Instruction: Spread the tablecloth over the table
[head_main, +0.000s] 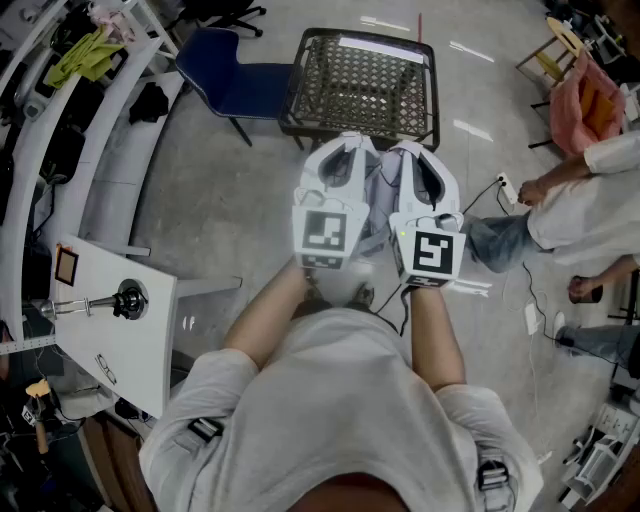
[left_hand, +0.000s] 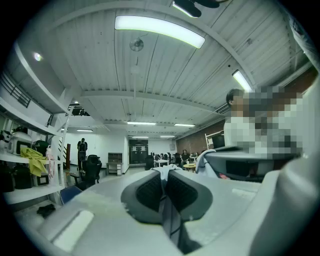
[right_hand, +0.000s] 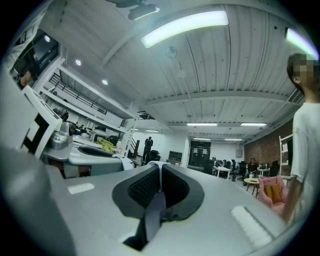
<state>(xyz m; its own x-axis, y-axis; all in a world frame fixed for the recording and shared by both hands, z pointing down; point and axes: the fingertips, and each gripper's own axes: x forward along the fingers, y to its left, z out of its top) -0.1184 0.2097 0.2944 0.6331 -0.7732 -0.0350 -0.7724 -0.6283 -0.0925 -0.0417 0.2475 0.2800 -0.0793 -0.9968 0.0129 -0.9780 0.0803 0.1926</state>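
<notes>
I hold both grippers level and side by side over the floor, just in front of a black mesh-topped table (head_main: 360, 85). My left gripper (head_main: 352, 145) is shut on a fold of the pale grey tablecloth (head_main: 379, 195), which bunches between the two grippers. In the left gripper view the cloth (left_hand: 169, 210) runs as a thin strip between the closed pads of the left gripper (left_hand: 166, 173). My right gripper (head_main: 418, 152) is also shut on the cloth. In the right gripper view a strip of the cloth (right_hand: 154, 210) is pinched in the right gripper (right_hand: 159, 166).
A blue chair (head_main: 235, 80) stands left of the mesh table. A white side table (head_main: 120, 340) with a tool on it is at my left, with shelving (head_main: 60, 120) behind it. A person (head_main: 585, 205) sits at the right, near a power strip (head_main: 507, 188) and cables.
</notes>
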